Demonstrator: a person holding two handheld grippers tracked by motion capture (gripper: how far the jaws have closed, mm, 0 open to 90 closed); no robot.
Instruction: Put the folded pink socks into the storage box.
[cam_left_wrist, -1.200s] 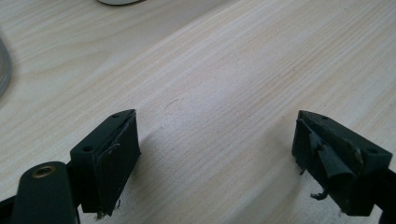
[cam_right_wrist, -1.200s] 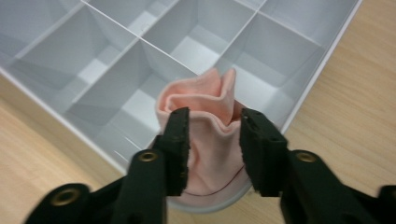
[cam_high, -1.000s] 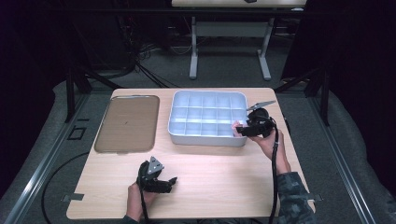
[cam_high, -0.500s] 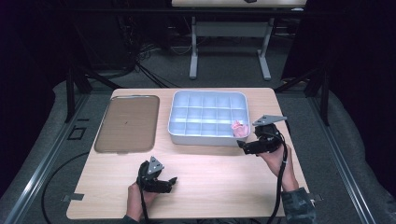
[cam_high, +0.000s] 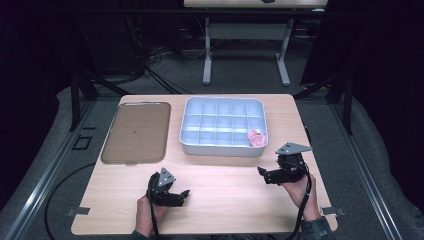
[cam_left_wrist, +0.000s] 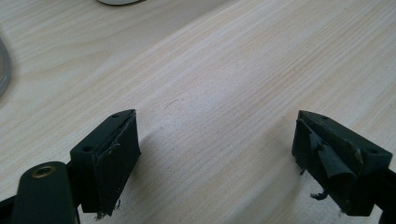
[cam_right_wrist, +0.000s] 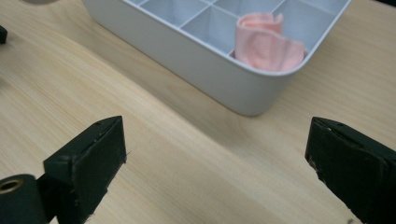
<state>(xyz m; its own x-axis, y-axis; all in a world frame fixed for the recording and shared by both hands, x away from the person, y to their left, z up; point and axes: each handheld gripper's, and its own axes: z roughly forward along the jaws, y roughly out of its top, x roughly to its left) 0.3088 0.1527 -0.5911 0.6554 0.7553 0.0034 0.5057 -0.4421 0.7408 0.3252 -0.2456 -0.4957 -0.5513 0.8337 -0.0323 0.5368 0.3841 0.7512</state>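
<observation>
A pale grey compartment box (cam_high: 223, 147) stands at the table's far middle. A folded pink cloth (cam_high: 256, 137) lies in its near right corner compartment, and the pink cloth (cam_right_wrist: 267, 43) sticks up above the box wall (cam_right_wrist: 201, 63) in the right gripper view. My right gripper (cam_high: 261, 172) is open over bare wood just in front of the box's right corner, with nothing between its jaws. My left gripper (cam_high: 184, 194) is open near the table's front edge, jaws wide apart above the wood (cam_left_wrist: 215, 93).
A flat brown tray (cam_high: 136, 131) lies left of the box. The other compartments of the box hold nothing that I can see. Bare wood (cam_high: 225, 185) stretches between the two grippers. Dark floor, cables and a second table's legs (cam_high: 245, 55) lie beyond.
The right gripper has let go of the pink cloth in the box's corner compartment and drawn back toward the person, down to the table in front of the box. The left gripper has stayed put.
</observation>
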